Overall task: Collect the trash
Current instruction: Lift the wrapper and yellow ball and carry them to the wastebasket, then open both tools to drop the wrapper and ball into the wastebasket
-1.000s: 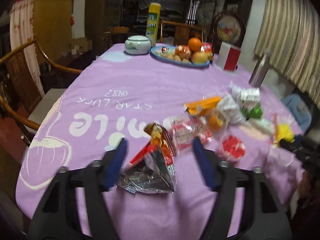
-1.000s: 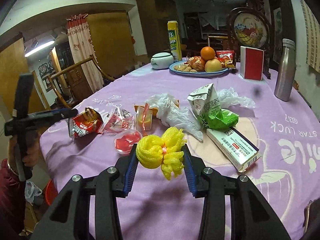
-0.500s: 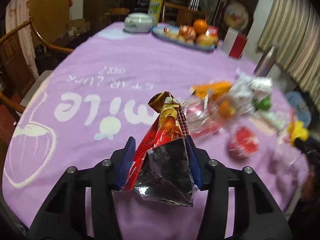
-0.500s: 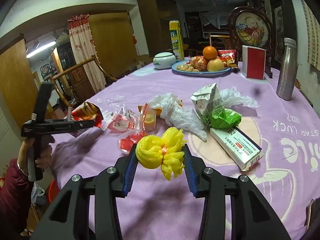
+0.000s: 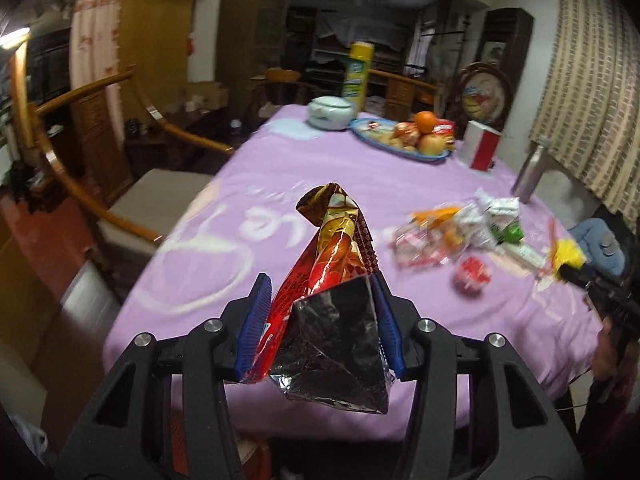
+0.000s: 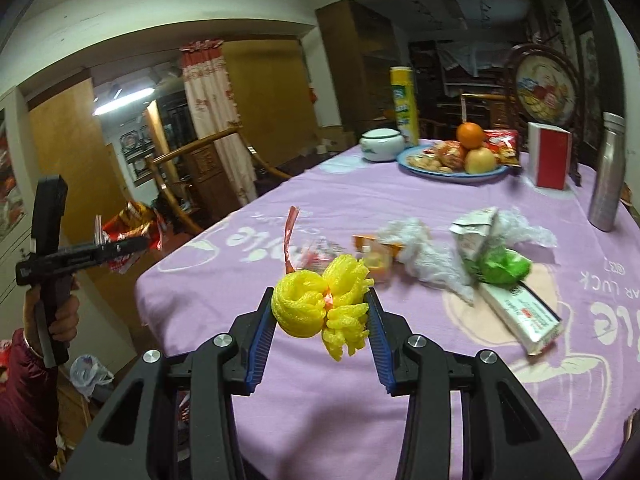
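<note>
- While the tablecloth [image 6: 500, 208] reads "LUCK" upside down, the right hand-held gripper [image 6: 320, 320] clamps yellow foam netting [image 6: 316, 304] above it.
- Only the left view shows the left hand-held gripper [image 5: 320, 320] clamping a red snack bag [image 5: 332, 280].

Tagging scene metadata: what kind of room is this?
Most likely a home dining room: a table under a purple cloth, a plate of fruit beside a lidded ceramic pot, and curved wooden armchairs alongside, with curtains and cabinets behind.
</note>
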A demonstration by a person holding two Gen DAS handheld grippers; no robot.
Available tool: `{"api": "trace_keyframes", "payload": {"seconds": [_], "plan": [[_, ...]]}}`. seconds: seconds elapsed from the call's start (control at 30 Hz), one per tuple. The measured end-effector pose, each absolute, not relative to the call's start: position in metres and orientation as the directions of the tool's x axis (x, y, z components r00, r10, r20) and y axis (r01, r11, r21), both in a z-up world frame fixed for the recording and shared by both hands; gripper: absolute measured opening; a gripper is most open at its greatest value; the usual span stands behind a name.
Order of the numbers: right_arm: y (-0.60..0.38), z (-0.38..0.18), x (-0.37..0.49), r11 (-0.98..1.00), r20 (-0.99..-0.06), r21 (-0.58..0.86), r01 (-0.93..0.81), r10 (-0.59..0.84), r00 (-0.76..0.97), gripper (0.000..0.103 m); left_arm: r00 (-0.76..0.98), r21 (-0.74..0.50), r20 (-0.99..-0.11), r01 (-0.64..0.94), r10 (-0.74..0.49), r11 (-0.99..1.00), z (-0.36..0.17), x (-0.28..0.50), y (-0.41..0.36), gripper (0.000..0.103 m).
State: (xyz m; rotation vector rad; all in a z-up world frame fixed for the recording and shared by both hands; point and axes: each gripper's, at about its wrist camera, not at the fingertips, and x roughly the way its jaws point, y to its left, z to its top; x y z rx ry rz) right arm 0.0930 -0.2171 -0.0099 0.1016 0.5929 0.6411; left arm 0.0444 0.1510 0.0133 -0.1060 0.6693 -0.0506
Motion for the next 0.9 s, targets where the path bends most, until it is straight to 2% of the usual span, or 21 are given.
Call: {"api": "trace_keyframes", "payload": {"seconds": [0.2,0.37,0.43,0.5,0.6,0.9], "plan": [[-0.177,-0.001,0.082,0.759,-0.504,0.257,-0.599,0.634,0.587,0.043,0.755,-0.116,-0.656,-0.104,0.003,0.988,-0.017,-0.011,0.199,0.052],[-0.131,0.004,0.075,0.709,-0.526,0.256,-0.658,0.672,0.520,0.043,0.700,-0.123,-0.714,-0.157,0.023,0.980,-0.054,-0.031,0.232,0.054],[-0.113,0.005,0.071,0.689,-0.539,0.251,-0.680,0.683,0.493,0.043,0.672,-0.133,-0.740,-0.174,0.019,0.976,-0.069,-0.033,0.244,0.065],[-0.096,0.005,0.066,0.671,-0.554,0.245,-0.700,0.689,0.466,0.043,0.666,-0.137,-0.745,-0.206,0.036,0.969,-0.075,-0.037,0.256,0.084],[-0.067,0.004,0.059,0.636,-0.578,0.237,-0.734,0.700,0.420,0.043,0.686,-0.147,-0.725,-0.231,0.054,0.962,-0.073,-0.044,0.264,0.094],[0.021,-0.007,0.032,0.495,-0.657,0.236,-0.836,0.715,0.238,0.043,0.737,-0.060,-0.641,-0.326,0.214,0.944,-0.066,-0.066,0.282,0.096]]}}
